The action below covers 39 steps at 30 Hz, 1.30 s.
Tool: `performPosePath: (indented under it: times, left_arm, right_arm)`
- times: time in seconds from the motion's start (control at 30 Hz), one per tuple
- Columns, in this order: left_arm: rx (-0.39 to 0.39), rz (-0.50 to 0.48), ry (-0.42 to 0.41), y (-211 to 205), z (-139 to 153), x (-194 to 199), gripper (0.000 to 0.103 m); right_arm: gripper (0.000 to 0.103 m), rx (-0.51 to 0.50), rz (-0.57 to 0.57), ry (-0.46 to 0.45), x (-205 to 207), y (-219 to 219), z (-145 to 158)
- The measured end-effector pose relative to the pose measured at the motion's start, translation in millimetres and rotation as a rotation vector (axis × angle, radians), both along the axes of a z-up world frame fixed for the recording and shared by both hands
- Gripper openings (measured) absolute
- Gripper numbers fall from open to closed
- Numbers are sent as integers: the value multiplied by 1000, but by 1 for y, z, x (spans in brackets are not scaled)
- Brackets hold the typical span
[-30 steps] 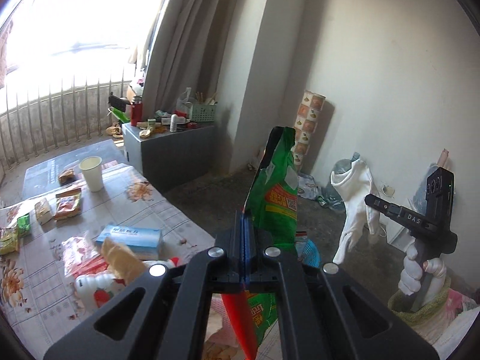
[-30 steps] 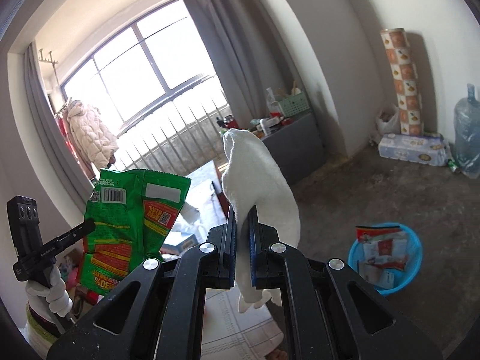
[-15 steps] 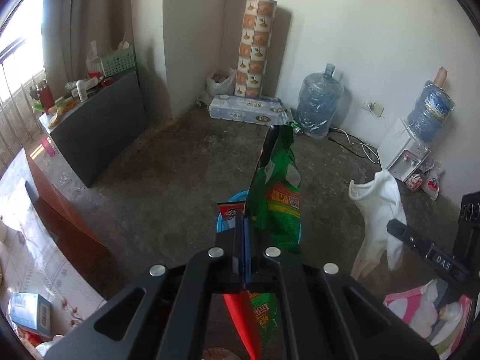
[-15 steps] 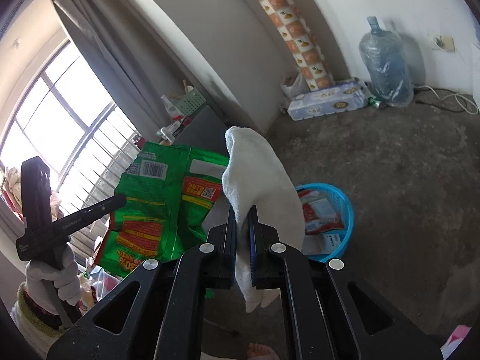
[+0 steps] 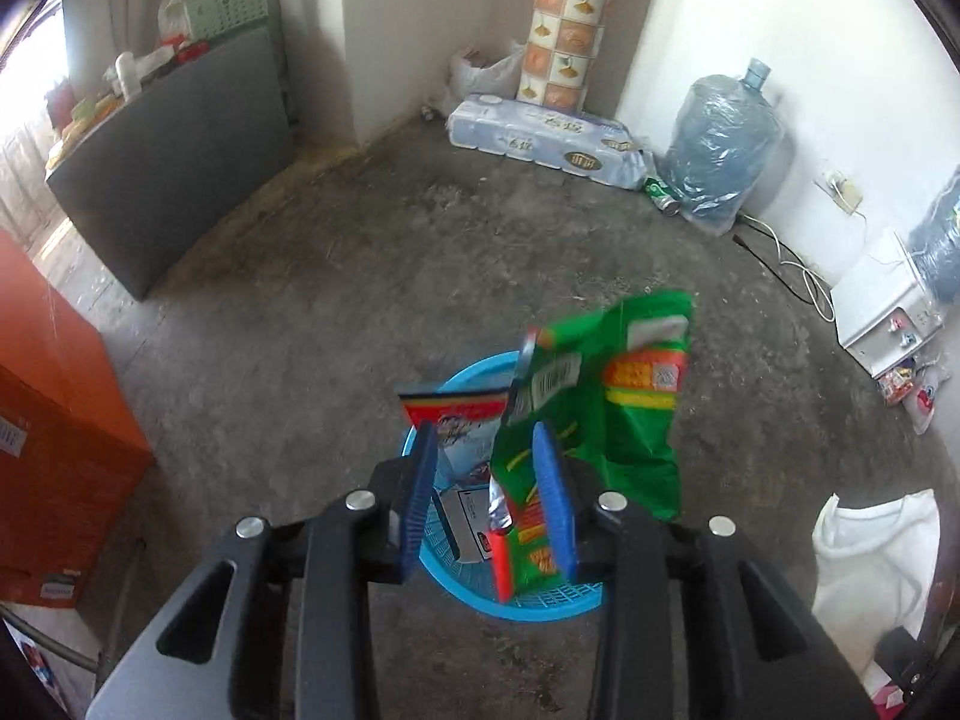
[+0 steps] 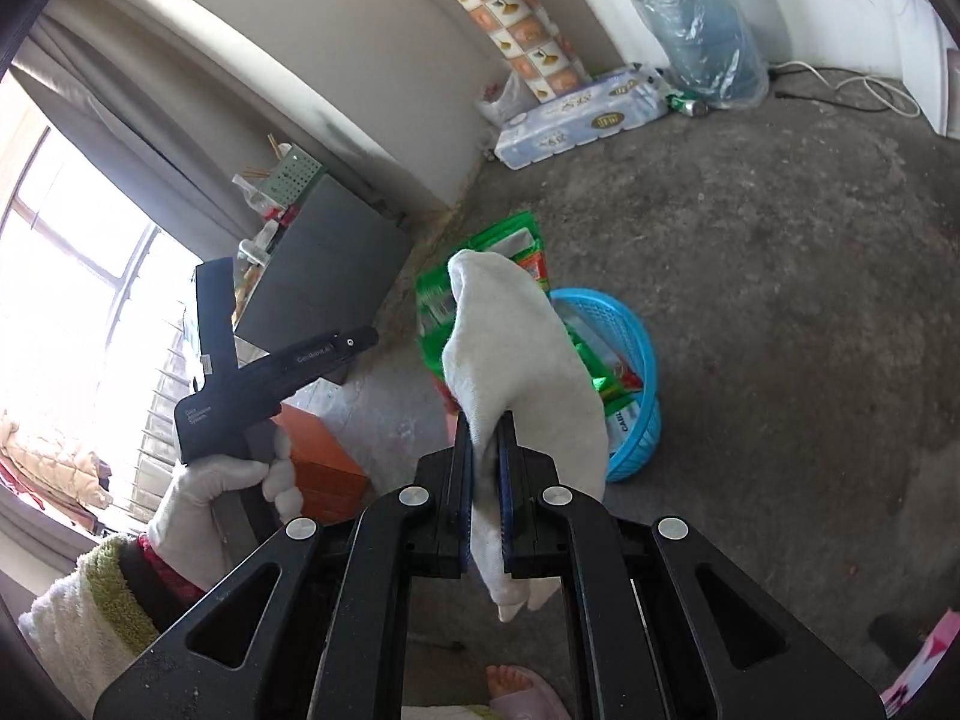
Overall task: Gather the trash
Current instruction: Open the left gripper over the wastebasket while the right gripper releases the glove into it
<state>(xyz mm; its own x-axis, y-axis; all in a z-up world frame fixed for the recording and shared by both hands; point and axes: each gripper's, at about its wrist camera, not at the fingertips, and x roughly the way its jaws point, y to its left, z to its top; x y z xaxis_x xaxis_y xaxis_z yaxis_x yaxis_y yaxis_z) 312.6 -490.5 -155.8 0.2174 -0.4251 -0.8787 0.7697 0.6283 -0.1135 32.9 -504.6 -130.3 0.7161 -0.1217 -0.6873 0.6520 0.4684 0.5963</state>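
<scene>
My left gripper [image 5: 483, 438] hangs over a blue mesh basket [image 5: 540, 603] on the floor, its jaws opening. A green snack bag [image 5: 624, 408] stands loosely between them, leaning by the right finger and sagging into the basket. A red-topped packet [image 5: 456, 414] and other wrappers lie in the basket. My right gripper [image 6: 486, 426] is shut on a white cloth [image 6: 510, 348], held up above and just short of the basket [image 6: 636, 360]. The green bag [image 6: 438, 300] shows behind the cloth. A white-gloved hand [image 6: 204, 498] holds the left gripper.
Bare concrete floor surrounds the basket. A grey cabinet [image 5: 174, 168] and an orange box [image 5: 54, 420] stand to the left. A tissue-roll pack [image 5: 540, 138], water jug [image 5: 726, 150], white appliance [image 5: 888, 312] and cables line the far wall. A slippered foot [image 6: 516, 690] is below.
Both grippers swung away from the table and down toward the floor basket. The left jaws have parted and the green bag has slumped sideways. The right gripper still grips the white cloth.
</scene>
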Motion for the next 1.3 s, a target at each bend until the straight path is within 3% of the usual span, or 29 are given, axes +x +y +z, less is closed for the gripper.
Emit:
performPosePath:
  times: [0.17,0.47,0.57,0.73,0.9,1.07,1.23,1.3]
  left_arm:
    - [-24,12,32,19,21,5,32]
    - [-92,-74,2,99,138,-9,32]
    - [-102,-80,25,150,170,-10,34]
    - [-149,-16,63,253,204,-7,36]
    - [-177,103,12,343,221,-12,37]
    - [-199,241,-4,418,226,-9,37]
    - [-187,313,14,454,216,-8,38]
    - [-184,328,30,464,210,-6,38]
  right_arm:
    - [6,21,15,19,7,-2,-14]
    - [6,68,111,70,68,-19,-51]
    - [6,71,213,144,105,-12,-71]
    - [6,126,337,344,174,-12,-138]
    - [6,125,220,516,209,-61,-194]
    - [7,150,108,564,212,-88,-227]
    - [9,127,116,718,206,-85,-262]
    - [14,128,127,750,202,-81,-268]
